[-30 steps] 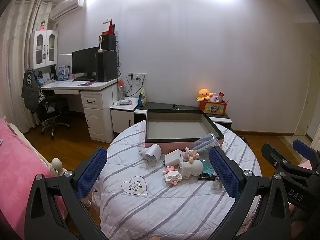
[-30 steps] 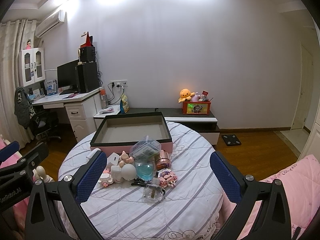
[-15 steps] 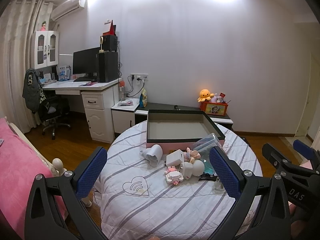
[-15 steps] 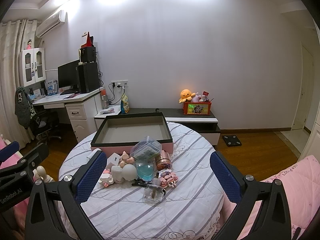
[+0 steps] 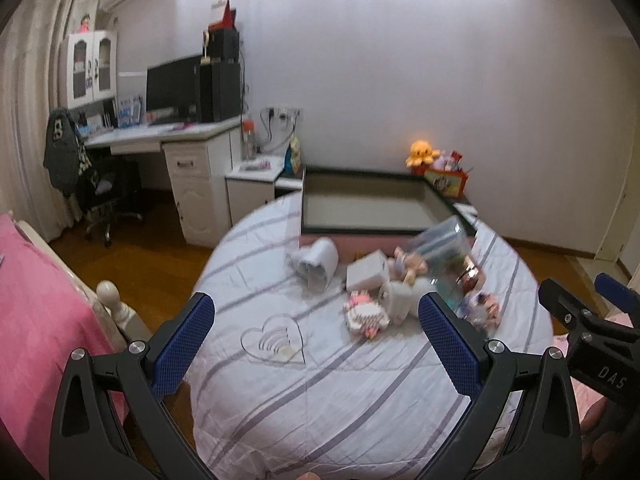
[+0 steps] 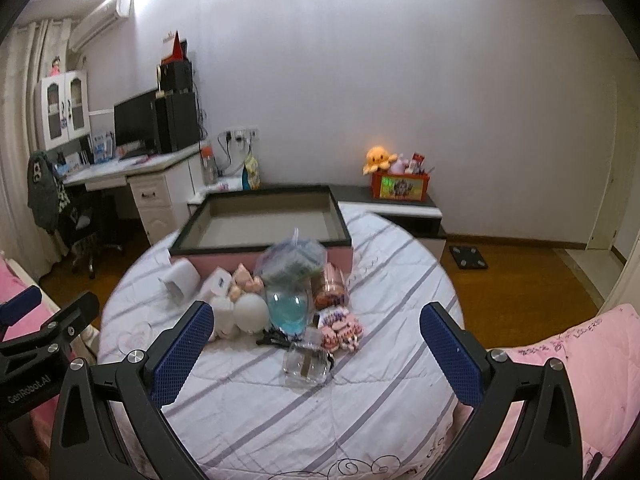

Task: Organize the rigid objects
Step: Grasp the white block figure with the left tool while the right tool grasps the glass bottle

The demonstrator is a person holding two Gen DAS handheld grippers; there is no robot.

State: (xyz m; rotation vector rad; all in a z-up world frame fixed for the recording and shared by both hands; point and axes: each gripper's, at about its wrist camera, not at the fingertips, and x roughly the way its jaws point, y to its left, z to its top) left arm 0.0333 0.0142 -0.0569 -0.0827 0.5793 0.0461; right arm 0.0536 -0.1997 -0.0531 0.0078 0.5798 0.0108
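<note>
Both tongs hang over the near edge of the round tabletop [image 6: 392, 264], each spread wide with nothing between the blue pads. The left tongs [image 5: 316, 344] face a clear heart [image 5: 276, 340] lying flat on the striped cloth; the right tongs [image 6: 316, 348] face a small clear box [image 6: 306, 364]. The clutter sits in a heap mid-table: a white egg [image 6: 251, 313], a blue globe [image 6: 287, 309], a pink jar [image 6: 331, 289], a clear tub [image 6: 291, 261]. Just behind the heap sits an open tray [image 6: 260, 242], dark-rimmed and pink-sided.
</note>
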